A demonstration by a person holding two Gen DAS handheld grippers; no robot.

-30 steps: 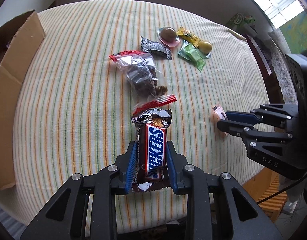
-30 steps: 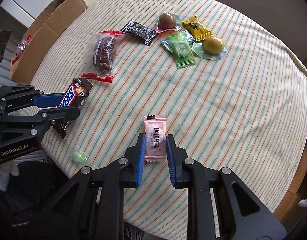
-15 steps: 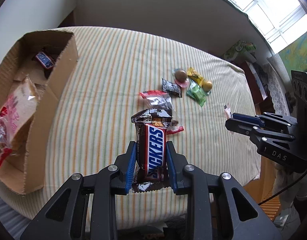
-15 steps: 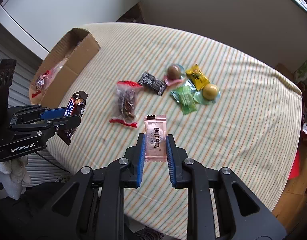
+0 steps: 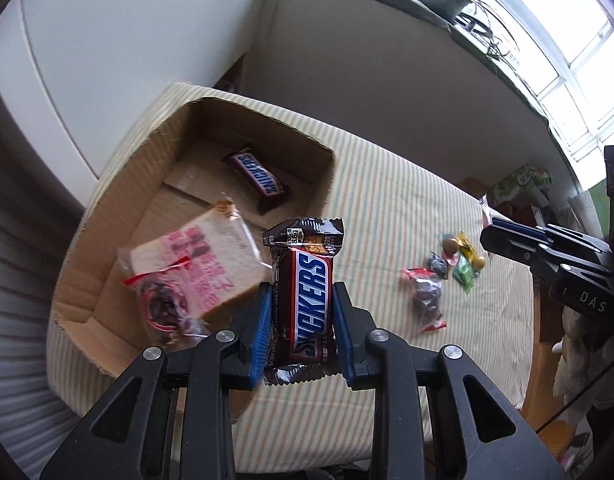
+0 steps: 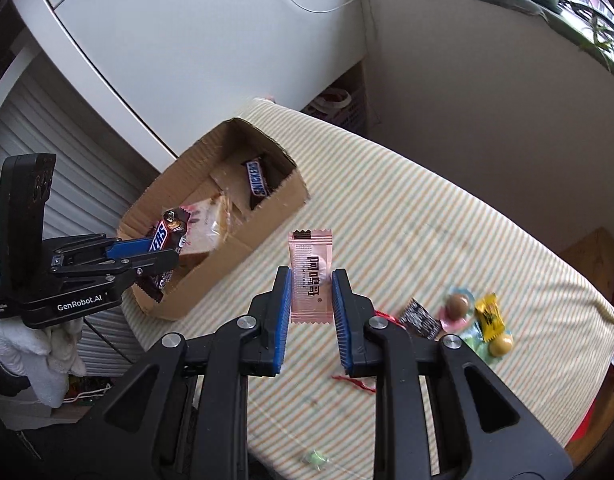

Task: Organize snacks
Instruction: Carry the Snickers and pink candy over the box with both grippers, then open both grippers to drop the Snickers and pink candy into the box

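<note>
Striped cloth covered the worktop, whose far rim ran close under a white wall and whose right edge dropped toward a wooden floor; a broad bare band of cloth lay between the open brown cardboard box at the left corner and the cluster of small sweets near the right edge. The box stood with its top open, already holding a brown chocolate bar lettered "SNICKERS" and a clear bag of pale bread with pink print. The left gripper was clamped on a second brown "SNICKERS" bar, its blue fingers pressing both long sides so the bar stood lengthwise between them, above the box's near wall. From the right wrist view that gripper's body read "GenRobot.AI", borne by a hand in a white glove. The right gripper, marked "DAS" in the left view, was closed on a pink flat sachet with dark printed characters I could not read; the sachet rose upright between the fingers, held clear above the cloth, to the right of the box.
</note>
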